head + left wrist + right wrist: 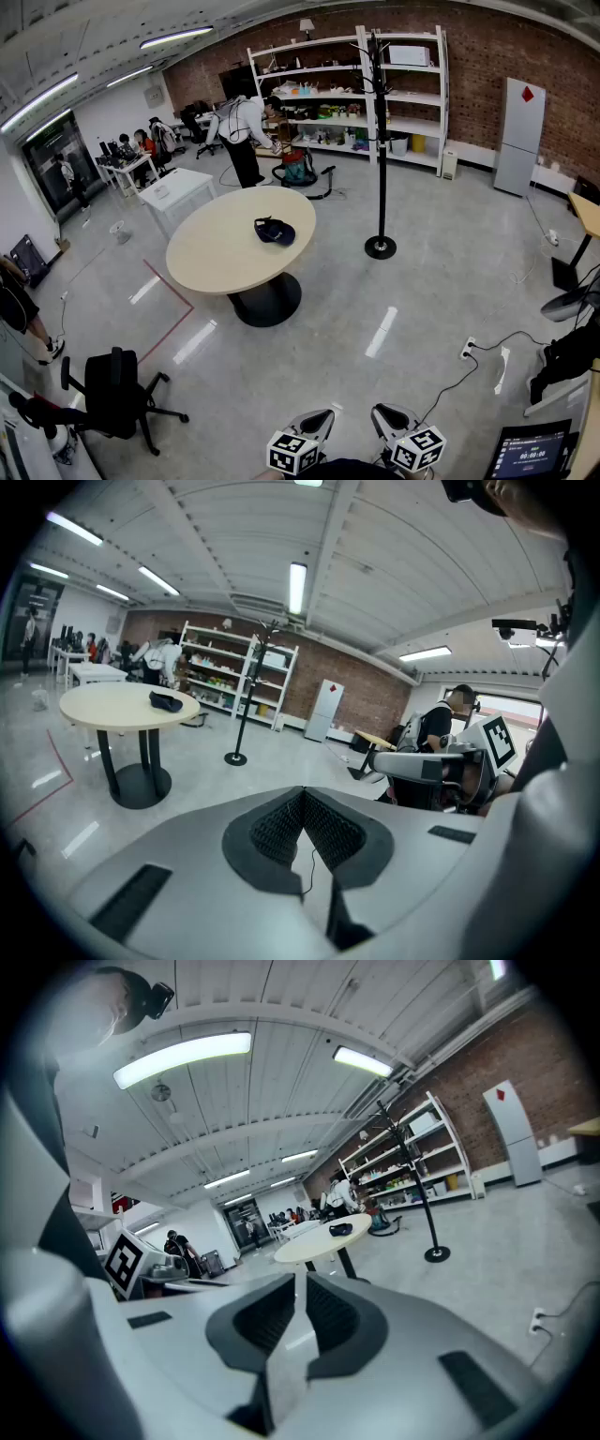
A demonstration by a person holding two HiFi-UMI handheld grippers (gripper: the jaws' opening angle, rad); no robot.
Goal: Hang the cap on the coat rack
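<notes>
Cap [274, 231] lies on the round bench [211, 267], toward its 3 o'clock side. Coat rack [380, 141] stands on the floor at 3 o'clock from the bench, apart from it. Left gripper [302, 797]: jaws closed, empty. Right gripper [298, 1283]: jaws slightly parted, nothing between.

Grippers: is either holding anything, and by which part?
Nothing is held: the left gripper is shut empty, the right gripper slightly open, empty; the cap lies on the table.

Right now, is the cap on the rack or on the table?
On the table. The cap lies on its top; the rack stands apart from it.
</notes>
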